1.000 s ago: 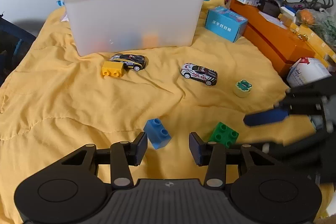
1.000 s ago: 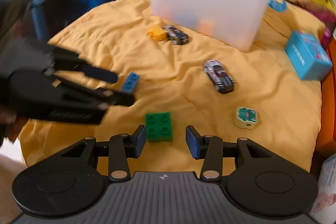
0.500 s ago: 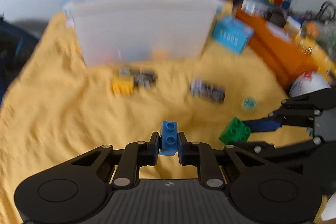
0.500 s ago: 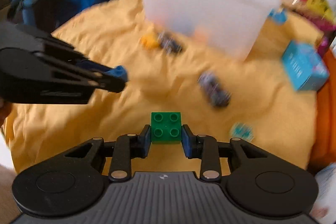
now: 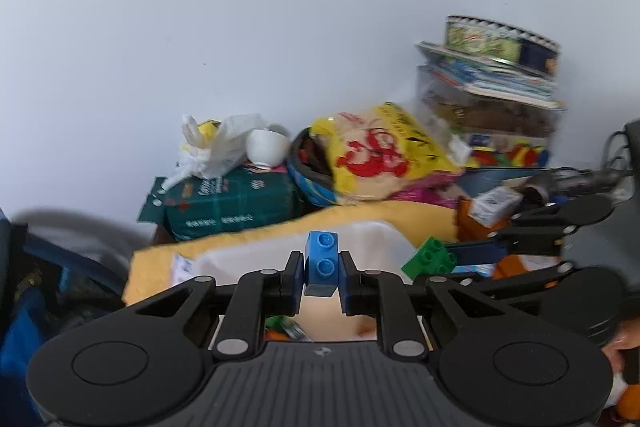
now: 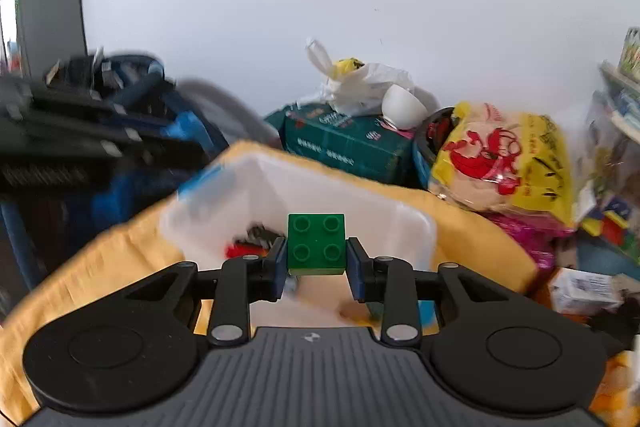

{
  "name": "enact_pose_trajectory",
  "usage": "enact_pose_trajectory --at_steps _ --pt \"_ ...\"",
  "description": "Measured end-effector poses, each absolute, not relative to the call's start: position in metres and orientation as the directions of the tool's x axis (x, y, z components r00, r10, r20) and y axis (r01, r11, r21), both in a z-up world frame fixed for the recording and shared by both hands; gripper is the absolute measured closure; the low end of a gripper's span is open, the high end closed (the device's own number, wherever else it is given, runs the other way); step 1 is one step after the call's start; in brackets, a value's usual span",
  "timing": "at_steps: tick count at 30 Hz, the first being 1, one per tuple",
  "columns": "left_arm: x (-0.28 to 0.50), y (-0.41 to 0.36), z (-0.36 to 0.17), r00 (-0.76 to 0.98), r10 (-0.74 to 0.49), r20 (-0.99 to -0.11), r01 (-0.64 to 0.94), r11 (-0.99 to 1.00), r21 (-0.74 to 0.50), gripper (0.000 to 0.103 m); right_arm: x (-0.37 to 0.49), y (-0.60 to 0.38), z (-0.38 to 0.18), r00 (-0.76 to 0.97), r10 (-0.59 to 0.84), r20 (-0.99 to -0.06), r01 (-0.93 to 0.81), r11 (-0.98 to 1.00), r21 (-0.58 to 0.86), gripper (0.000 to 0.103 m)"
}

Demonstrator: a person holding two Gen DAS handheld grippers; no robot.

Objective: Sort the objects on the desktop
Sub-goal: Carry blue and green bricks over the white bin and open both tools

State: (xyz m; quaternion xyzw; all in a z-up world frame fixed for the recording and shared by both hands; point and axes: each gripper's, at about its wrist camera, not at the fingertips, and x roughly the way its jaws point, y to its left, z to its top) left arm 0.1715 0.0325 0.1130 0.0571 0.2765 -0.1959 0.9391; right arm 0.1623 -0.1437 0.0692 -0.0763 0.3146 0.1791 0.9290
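left tool (image 5: 320, 277) clamps blue brick (image 5: 321, 263) | right tool (image 6: 317, 263) clamps green brick (image 6: 316, 242) | both over bin (image 6: 416, 227)

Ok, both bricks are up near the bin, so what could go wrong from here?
1. The blue brick is pinched only at its lower end, tilted; it might pivot out before the white bin.
2. The right gripper, with the green brick, sits close beside the left gripper; they could collide over the bin.
3. A drop could bounce onto the yellow cloth.
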Motion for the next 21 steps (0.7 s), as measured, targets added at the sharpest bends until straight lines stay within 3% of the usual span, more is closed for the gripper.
enact_pose_trajectory --at_steps 10,17,18,21 --pt "0.246 0.025 0.048 0.684 -0.256 -0.683 0.384 0.922 0.039 0.083 0.231 -0.120 0.032 0.685 0.135 -0.716 -0.294 0.950 -0.103 0.069" --pt "0.248 0.039 0.034 0.670 -0.293 -0.682 0.399 0.917 -0.002 0.076 0.239 -0.104 0.017 0.666 0.085 -0.741 -0.261 0.957 -0.125 0.067" --pt "0.247 0.043 0.036 0.672 -0.306 -0.674 0.401 0.916 -0.016 0.075 0.236 -0.103 0.019 0.672 0.083 -0.736 -0.258 0.958 -0.128 0.066" --pt "0.235 0.055 0.044 0.713 -0.325 -0.621 0.394 0.919 -0.028 0.058 0.221 -0.107 0.030 0.711 0.095 -0.696 -0.248 0.961 -0.122 0.060"
